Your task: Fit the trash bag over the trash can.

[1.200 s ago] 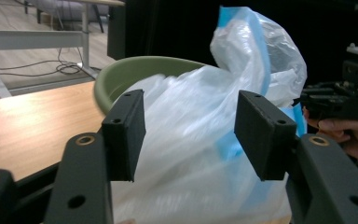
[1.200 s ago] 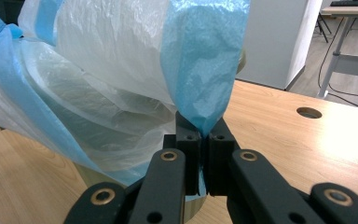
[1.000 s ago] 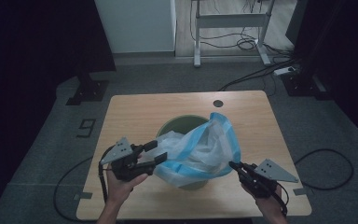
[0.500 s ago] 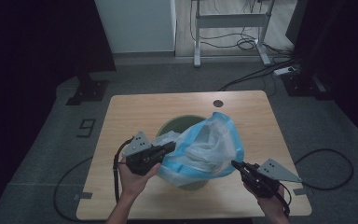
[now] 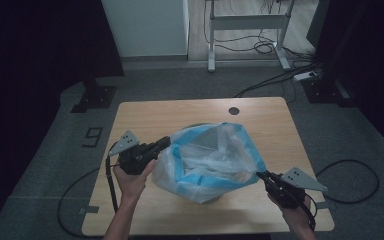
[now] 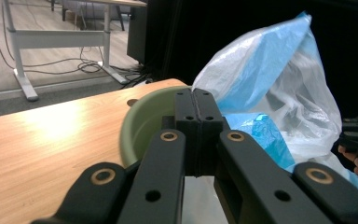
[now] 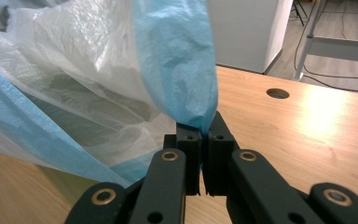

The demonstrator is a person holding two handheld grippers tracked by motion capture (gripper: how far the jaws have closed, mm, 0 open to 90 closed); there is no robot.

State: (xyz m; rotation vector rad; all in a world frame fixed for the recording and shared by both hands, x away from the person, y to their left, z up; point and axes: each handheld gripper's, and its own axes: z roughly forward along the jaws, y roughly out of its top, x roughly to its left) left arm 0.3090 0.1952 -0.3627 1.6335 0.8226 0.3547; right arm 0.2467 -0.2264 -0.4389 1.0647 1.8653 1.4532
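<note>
The bag [image 5: 211, 160] is a thin, crinkled plastic liner, translucent white in its body with a light blue band along its mouth; it stands open and puffed up over a green basin [image 6: 142, 123], which sits near the middle of the wooden table [image 5: 180, 112]. In the high view the liner covers nearly all of the basin and its mouth gapes upward, the blue rim forming an uneven loop stretched between my two grippers. My left gripper [image 5: 164, 143] meets the liner at its left edge. In the left gripper view my jaws stand pressed flat together with no gap; they have just been closing, and the white film [image 6: 279, 79] rises directly behind and to the right of the tips. Whether a fold of film is caught between these pads I cannot tell, since the closed tips hide the contact line. My right gripper [image 5: 261, 176] meets the liner at its lower right corner. In the right gripper view my jaws are pressed together on a gathered fold of the blue rim [image 7: 182, 70], which hangs down into the slot between the tips; the rest of the liner billows up and to the left from that pinch point. The two grippers are well apart, on opposite sides of the liner.
</note>
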